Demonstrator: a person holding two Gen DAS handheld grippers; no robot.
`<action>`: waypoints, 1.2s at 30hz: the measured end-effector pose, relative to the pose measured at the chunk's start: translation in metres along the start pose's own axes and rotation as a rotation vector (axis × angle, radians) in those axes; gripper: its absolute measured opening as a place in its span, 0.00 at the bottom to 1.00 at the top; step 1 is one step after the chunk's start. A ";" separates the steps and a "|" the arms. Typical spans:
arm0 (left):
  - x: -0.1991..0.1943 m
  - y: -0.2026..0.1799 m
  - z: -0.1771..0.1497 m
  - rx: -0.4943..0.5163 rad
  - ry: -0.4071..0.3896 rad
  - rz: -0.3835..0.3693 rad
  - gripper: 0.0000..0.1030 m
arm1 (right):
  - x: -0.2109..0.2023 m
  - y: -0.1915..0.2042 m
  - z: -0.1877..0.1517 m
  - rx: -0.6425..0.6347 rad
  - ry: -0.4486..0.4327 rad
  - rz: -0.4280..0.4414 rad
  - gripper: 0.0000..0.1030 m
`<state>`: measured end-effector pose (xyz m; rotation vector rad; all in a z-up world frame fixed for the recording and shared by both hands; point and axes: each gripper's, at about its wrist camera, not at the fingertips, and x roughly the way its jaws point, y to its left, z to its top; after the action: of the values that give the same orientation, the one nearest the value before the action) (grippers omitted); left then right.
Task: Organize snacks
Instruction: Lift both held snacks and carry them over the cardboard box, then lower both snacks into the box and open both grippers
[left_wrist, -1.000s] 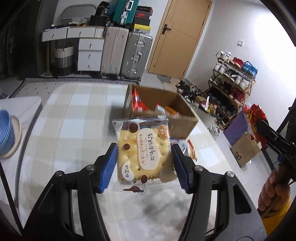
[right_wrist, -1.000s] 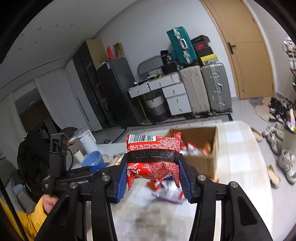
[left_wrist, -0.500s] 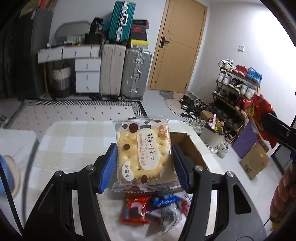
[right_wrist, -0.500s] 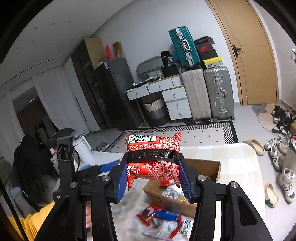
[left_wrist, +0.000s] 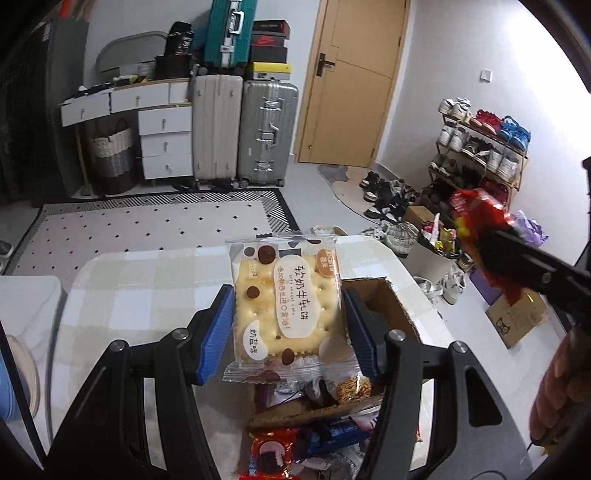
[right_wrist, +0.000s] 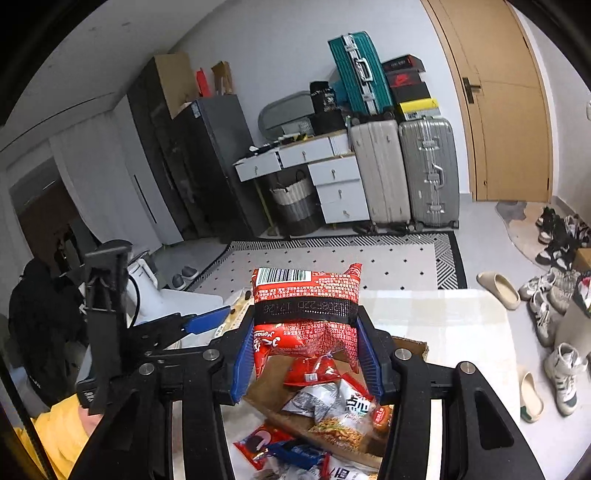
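Both tools have moved forward across the worktop since a second ago, and now the cardboard box sits right under them instead of far ahead. In the left view, the left tool is clamped on a cracker packet, with its blue pads pressing the two sides, and the packet stands upright above the near part of the box. In the right view, the right tool is squeezed tight on a red snack bag, which hangs over the open box too. Inside the box lie other snacks already (a red packet, a silvery one and one with noodle-like sticks). A few loose packets wait on the worktop just in front of the box. This change means both snacks look close to their drop spot, so the carrying part seems nearly done. Next, each tool probably needs to come a little lower and let go, so the packets fall inside and not on the box edge. After that, the loose packets need picking up.
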<state>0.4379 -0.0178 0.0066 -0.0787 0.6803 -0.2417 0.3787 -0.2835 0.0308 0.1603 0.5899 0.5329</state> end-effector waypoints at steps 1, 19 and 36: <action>0.007 -0.001 0.003 0.002 0.009 0.005 0.54 | 0.005 -0.004 -0.001 0.005 0.008 -0.004 0.48; 0.103 -0.026 -0.023 0.072 0.143 0.006 0.54 | 0.079 -0.058 -0.056 0.090 0.167 -0.033 0.48; 0.109 -0.010 -0.031 0.054 0.141 0.019 0.61 | 0.100 -0.057 -0.065 0.063 0.218 -0.063 0.48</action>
<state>0.4985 -0.0537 -0.0827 -0.0031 0.8136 -0.2485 0.4360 -0.2803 -0.0879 0.1434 0.8221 0.4737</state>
